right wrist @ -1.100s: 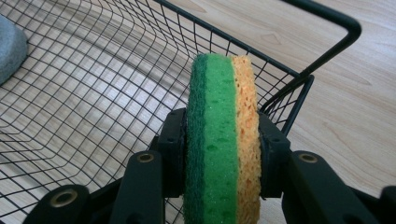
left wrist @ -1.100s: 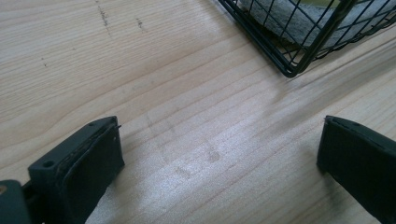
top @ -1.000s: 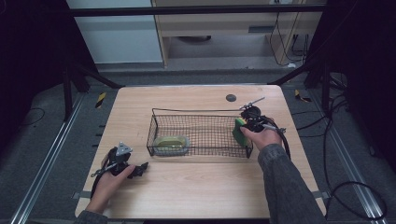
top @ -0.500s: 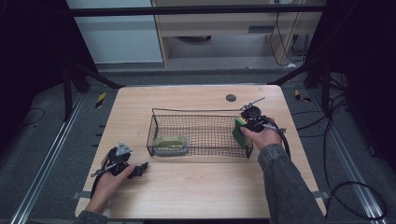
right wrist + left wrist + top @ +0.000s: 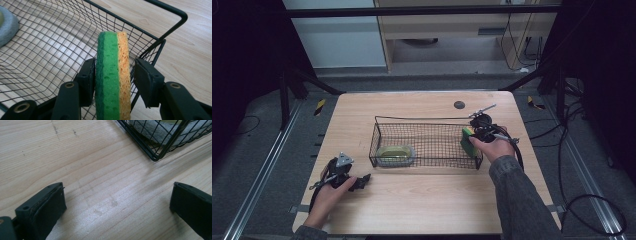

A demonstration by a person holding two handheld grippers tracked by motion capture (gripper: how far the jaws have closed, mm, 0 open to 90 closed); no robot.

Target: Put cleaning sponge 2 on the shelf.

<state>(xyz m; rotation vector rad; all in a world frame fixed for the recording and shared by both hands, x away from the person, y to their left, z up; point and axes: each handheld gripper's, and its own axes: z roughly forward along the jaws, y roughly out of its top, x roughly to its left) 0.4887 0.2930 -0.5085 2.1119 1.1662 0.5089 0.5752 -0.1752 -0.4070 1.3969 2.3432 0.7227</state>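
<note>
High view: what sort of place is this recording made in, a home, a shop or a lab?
Most likely a lab or test rig, not a home. A bare wooden table stands inside a dark metal frame, floor rails run beside it, and loose cables trail over the grey floor.

Right tongs (image 5: 113, 82) have just been opening, one pad off; left tongs (image 5: 117, 207) rest spread wide, tips low.

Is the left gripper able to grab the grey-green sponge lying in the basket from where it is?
Probably yes. The left gripper rests open on the table near the basket. The basket is open on top, and nothing covers the sponge, so it would lift over the wire wall.
</note>
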